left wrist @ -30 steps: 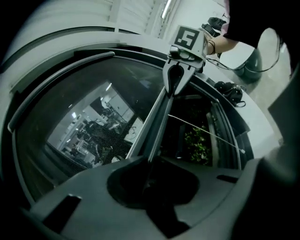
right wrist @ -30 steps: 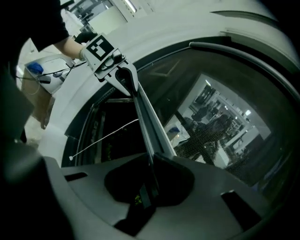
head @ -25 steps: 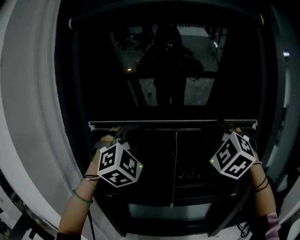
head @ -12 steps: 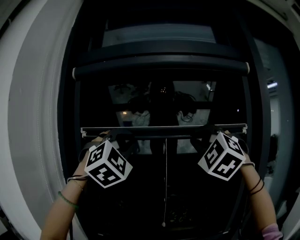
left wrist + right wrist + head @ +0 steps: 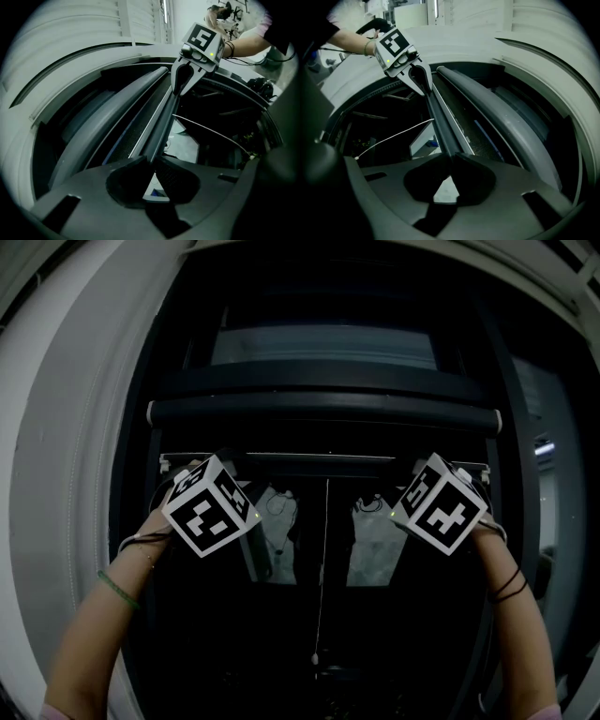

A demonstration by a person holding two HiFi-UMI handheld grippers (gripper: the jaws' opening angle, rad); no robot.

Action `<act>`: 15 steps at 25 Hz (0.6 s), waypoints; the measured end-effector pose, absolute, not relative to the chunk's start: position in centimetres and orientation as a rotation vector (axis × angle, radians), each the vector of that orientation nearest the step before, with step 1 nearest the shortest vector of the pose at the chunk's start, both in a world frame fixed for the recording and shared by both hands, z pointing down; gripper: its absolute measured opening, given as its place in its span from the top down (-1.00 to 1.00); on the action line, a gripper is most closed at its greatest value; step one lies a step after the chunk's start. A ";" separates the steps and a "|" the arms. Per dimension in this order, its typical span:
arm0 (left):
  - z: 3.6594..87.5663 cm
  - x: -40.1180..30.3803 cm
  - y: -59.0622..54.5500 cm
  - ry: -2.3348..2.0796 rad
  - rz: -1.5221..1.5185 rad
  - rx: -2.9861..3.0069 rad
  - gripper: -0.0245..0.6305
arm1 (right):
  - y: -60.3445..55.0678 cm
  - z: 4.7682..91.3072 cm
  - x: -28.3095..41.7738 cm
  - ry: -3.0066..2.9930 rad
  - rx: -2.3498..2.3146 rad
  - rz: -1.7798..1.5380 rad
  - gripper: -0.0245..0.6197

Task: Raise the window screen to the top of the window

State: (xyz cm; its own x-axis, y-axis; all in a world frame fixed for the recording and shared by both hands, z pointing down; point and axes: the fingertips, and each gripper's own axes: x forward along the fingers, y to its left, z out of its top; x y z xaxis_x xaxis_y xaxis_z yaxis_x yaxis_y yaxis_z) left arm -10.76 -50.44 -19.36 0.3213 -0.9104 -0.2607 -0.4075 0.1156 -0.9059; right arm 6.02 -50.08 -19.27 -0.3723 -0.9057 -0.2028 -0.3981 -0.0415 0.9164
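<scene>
Dark window screen (image 5: 319, 456), level, near window top

In the head view, we are finding the fingers of the left gripper (image 5: 151, 160) and right gripper (image 5: 451, 158) hidden behind their marker cubes (image 5: 211, 505), and the screen bar (image 5: 323, 457) is hiding its gripped stretches there too.

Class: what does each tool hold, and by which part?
Both hold the screen bar: the left tool is shut on it near its left end, the right tool near its right end.

One left gripper (image 5: 150, 160), one right gripper (image 5: 451, 160), one window screen (image 5: 323, 457), one pull cord (image 5: 321, 577)
</scene>
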 end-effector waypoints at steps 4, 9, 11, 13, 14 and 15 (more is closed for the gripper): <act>-22.6 -10.7 -50.3 1.294 -0.557 -1.449 0.78 | -50.0 -22.6 6.1 -1.767 1.409 -1.441 0.76; -25.7 -10.6 -50.2 1.342 -0.518 -1.427 0.77 | -49.8 -25.7 6.1 -1.754 1.456 -1.466 0.75; -26.1 -10.6 -50.2 1.349 -0.496 -1.447 0.76 | -49.8 -26.0 6.0 -1.766 1.450 -1.468 0.74; -26.2 -10.7 -50.1 1.356 -0.472 -1.472 0.74 | -49.7 -25.9 6.0 -1.807 1.440 -1.473 0.73; -26.2 -10.8 -49.9 1.360 -0.445 -1.486 0.74 | -49.5 -25.9 6.0 -1.836 1.443 -1.485 0.73; -26.3 -10.9 -49.7 1.362 -0.407 -1.498 0.73 | -49.4 -26.0 5.9 -1.870 1.454 -1.504 0.73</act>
